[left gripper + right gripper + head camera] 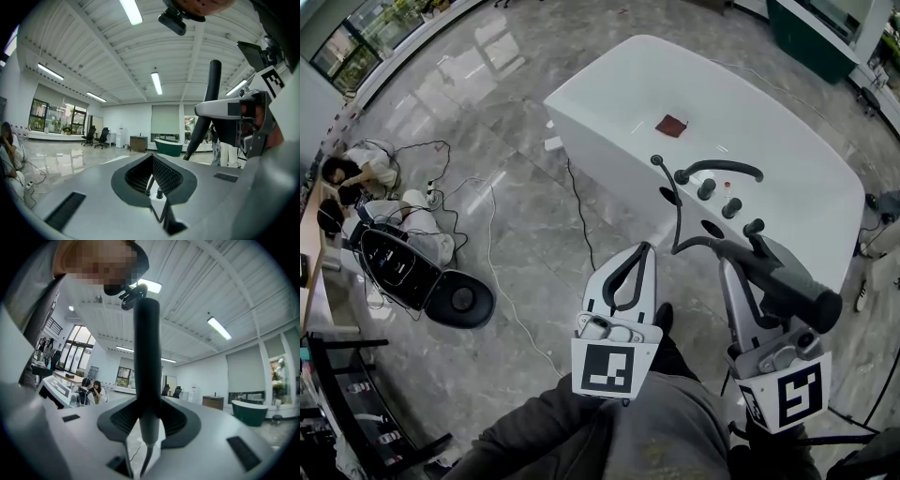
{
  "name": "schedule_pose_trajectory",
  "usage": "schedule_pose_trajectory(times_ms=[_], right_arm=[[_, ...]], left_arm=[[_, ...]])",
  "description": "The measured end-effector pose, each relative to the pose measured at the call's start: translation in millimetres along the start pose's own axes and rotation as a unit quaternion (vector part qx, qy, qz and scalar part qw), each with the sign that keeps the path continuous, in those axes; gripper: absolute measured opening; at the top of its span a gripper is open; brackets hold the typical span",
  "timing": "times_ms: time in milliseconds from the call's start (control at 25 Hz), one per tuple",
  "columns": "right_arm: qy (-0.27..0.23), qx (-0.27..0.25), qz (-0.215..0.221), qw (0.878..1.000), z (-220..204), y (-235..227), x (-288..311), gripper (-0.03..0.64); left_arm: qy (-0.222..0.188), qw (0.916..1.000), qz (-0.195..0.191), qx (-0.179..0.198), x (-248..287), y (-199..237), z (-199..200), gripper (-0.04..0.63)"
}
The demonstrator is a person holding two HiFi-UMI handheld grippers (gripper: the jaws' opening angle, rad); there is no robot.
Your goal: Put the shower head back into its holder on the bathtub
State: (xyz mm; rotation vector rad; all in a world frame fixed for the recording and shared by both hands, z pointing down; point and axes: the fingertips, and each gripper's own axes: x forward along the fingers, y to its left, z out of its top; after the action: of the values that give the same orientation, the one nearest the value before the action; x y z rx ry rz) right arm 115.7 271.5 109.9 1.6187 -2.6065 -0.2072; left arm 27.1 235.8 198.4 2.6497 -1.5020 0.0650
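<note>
Just beside the white bathtub (609, 84), shower head (789, 287) gripped.
Right claw (724, 261) clamps the black shower head's handle; left claw (648, 247), closed narrow, carries nothing.

The floor (487, 112) is shiny grey stone; a big white bathtub (609, 103) stands on it; a small white scrap (553, 143) lies on the floor just beside the tub; a thin black cable (581, 220) runs over the floor by the tub's side; a white cable (495, 262) curls near it; a round black machine (461, 300) sits on the floor, well apart from the tub; a little dark red square (671, 126) lies on the tub.
</note>
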Motion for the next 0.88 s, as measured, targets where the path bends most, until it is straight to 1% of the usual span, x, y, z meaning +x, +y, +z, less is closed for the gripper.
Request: schedule_pose_trajectory(times_ms=[280,640,760,880], right_arm=[[0.001,0.010,0.014,1.000,-8,-23,21,0.140],[-0.003,0.022,0.047,0.999,-12,-49,47,0.140],[-0.008,0.023,0.059,0.998,-12,-55,52,0.140],[-0.009,0.023,0.063,0.998,-13,-59,60,0.140]], left_arm=[[0.005,0.9999,0.004,0.011,35,2,4,0.003],[0.008,0.9993,0.034,0.013,73,12,9,0.003],[0.008,0.9988,0.046,0.014,78,12,7,0.003],[0.012,0.9985,0.051,0.014,80,15,5,0.003]])
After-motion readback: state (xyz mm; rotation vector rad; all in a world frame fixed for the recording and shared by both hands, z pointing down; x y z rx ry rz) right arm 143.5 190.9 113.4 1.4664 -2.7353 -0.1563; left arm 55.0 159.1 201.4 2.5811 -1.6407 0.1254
